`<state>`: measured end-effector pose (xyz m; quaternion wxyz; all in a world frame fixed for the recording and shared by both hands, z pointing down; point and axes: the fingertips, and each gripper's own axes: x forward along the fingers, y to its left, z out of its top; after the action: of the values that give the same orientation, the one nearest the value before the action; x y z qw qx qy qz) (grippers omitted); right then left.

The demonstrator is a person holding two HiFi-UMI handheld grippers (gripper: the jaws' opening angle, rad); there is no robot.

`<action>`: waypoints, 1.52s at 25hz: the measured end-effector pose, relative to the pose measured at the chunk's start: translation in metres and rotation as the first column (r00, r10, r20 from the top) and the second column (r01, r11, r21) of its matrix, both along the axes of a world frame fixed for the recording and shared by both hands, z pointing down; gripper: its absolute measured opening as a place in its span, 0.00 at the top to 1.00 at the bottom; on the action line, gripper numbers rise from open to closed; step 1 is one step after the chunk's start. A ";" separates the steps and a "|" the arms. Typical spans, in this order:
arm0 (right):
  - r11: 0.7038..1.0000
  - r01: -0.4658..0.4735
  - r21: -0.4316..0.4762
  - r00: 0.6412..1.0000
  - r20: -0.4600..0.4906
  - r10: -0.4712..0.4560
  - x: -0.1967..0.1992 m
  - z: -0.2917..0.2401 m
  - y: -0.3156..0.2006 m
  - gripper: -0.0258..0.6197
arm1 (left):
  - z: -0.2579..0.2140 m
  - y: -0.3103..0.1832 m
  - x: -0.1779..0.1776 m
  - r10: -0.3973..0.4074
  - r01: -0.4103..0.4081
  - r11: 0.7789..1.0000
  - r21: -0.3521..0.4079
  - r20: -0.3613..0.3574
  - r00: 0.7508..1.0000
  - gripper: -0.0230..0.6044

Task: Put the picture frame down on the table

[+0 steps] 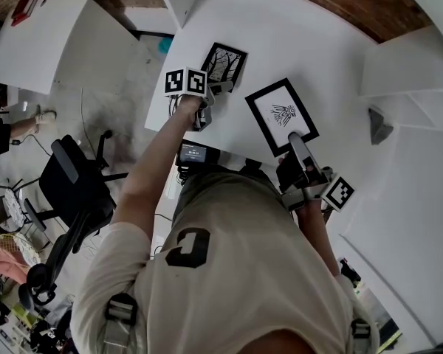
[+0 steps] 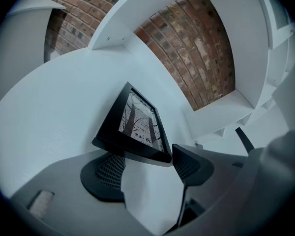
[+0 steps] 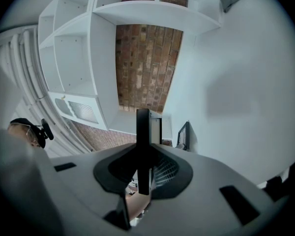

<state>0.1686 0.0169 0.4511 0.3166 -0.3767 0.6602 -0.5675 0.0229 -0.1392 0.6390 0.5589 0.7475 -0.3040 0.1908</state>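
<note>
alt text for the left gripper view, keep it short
The left gripper has its jaws wide open and empty, and a black picture frame with a dark tree-like print sits just beyond their tips on the white table. White shelves and a brick wall stand behind.

Hardly anything is legible. The shirt (image 1: 236,257) behind both grippers carries one dark block letter (image 1: 188,246), a C or a G; which of the two cannot be told. A small device (image 1: 196,154) just behind the left gripper (image 2: 148,165) has a lit display with a row of characters too small to read. The left cube (image 1: 185,81) on the left gripper and the right cube (image 1: 340,192) on the right gripper (image 3: 143,168) bear black-and-white square markers, patterns rather than letters or digits. The tree picture frame (image 1: 223,65) ahead of the left gripper and the figure picture frame (image 1: 280,115) in the right gripper show drawings only.
</note>
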 end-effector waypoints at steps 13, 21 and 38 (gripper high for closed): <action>1.000 0.000 0.005 1.000 -0.003 0.000 0.001 -0.003 0.002 0.87 | 0.005 0.017 -0.006 0.044 -0.040 0.994 -0.106 0.037 0.998 0.51; 1.000 0.007 0.015 1.000 -0.001 -0.007 0.000 -0.003 -0.001 0.87 | 0.002 0.015 -0.009 0.013 -0.012 0.994 -0.108 0.014 1.000 0.51; 0.999 0.021 0.049 1.000 -0.015 -0.021 -0.008 -0.015 0.000 0.87 | -0.067 0.059 -0.053 -0.072 0.072 0.997 -0.002 -0.191 0.979 0.52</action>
<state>0.1608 0.0165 0.4364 0.3149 -0.3661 0.6803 -0.5514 -0.0306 -0.0800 0.5720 0.5903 0.7522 -0.2763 0.0972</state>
